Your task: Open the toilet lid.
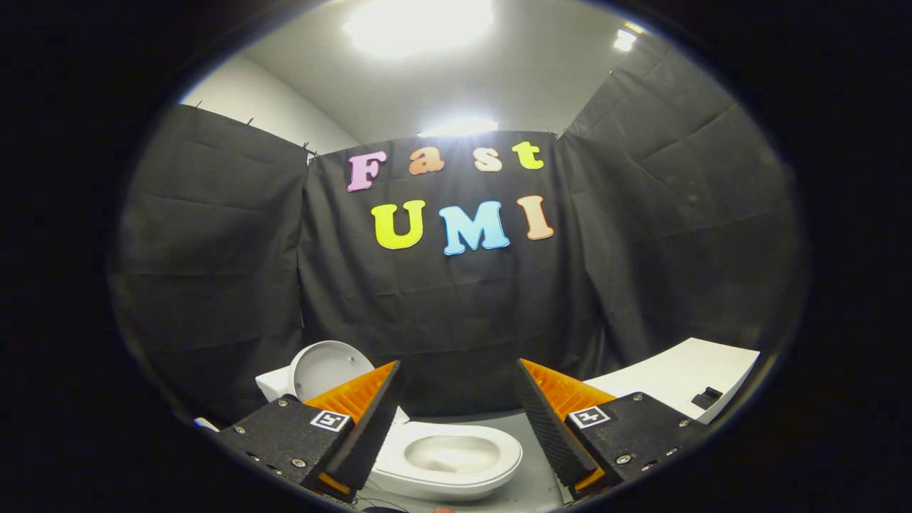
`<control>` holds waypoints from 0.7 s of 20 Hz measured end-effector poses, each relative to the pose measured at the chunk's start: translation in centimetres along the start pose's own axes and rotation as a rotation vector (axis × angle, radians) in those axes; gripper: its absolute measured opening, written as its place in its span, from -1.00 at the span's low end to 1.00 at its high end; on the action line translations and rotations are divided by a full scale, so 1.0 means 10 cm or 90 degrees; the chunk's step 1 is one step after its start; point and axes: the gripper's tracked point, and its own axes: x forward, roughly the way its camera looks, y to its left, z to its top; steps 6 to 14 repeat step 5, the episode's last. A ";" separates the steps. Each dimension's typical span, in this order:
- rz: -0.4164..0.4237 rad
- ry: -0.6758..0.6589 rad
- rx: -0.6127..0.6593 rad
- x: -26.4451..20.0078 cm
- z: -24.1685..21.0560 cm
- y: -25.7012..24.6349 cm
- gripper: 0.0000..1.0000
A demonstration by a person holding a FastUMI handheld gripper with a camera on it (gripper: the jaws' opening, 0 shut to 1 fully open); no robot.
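A small white toilet stands on the grey floor below and just ahead of my fingers. Its round lid stands raised, leaning back against the white tank, beyond my left finger. The bowl lies uncovered between the two fingers and lower down. My gripper is open, held above the toilet, with nothing between its fingers. The left finger covers the joint between lid and seat.
A white table with a small black object on it stands to the right, beyond the right finger. Black cloth walls close the booth behind and on both sides. Grey floor lies around the toilet.
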 end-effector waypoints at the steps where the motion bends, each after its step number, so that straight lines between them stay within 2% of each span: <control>1: 0.004 -0.002 -0.001 0.01 0.00 0.02 0.91; 5: 0.012 -0.006 -0.031 0.02 -0.07 0.08 0.91; 14: 0.012 -0.006 -0.031 0.02 -0.07 0.08 0.91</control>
